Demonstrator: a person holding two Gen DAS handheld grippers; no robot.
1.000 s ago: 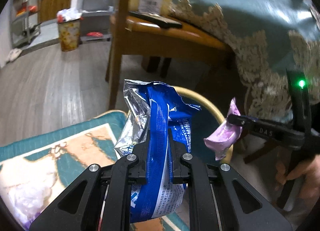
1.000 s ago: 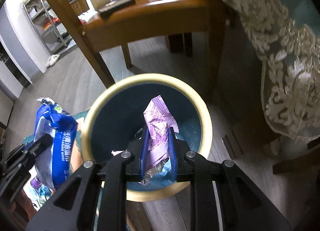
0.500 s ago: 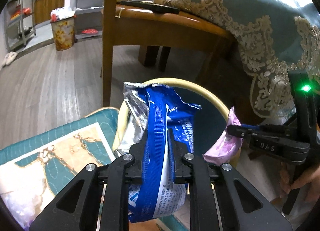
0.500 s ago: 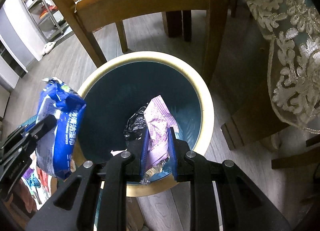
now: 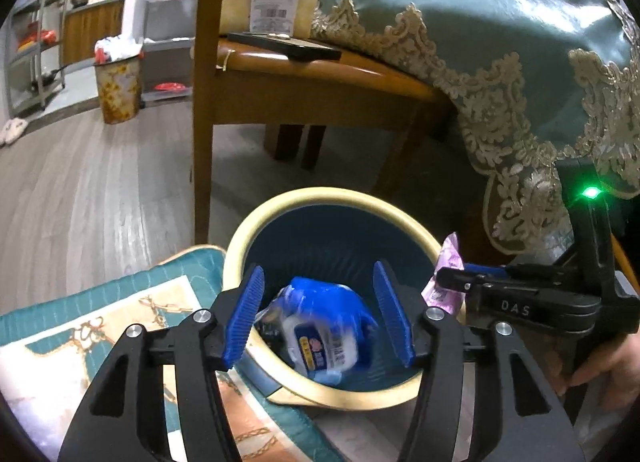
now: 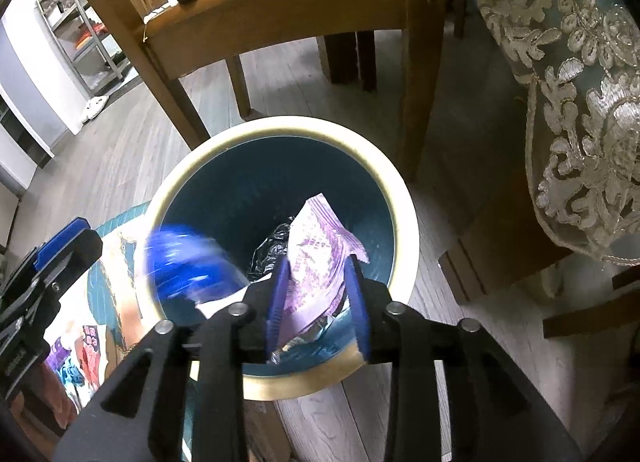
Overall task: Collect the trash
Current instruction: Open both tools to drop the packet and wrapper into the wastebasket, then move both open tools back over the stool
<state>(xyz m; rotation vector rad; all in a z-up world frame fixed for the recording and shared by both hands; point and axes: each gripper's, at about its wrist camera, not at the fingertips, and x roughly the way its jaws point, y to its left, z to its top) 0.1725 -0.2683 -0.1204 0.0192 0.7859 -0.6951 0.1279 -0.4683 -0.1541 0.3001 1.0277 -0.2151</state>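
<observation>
**Two wrappers over the bin**

Left wrist view: the left gripper [image 5: 318, 312] has just been opening; its fingers [image 5: 244, 312] stand wide, nothing pressed between them. The blue packet [image 5: 324, 336] is blurred inside the trash bin [image 5: 280, 198], just beside a patterned mat [image 5: 100, 326].

Right wrist view: the right gripper [image 6: 318, 302] has just been opening too, partly spread. The purple wrapper [image 6: 316, 258] stands between its fingers [image 6: 277, 302] above the bin's mouth; whether they grip it, I cannot tell.
</observation>
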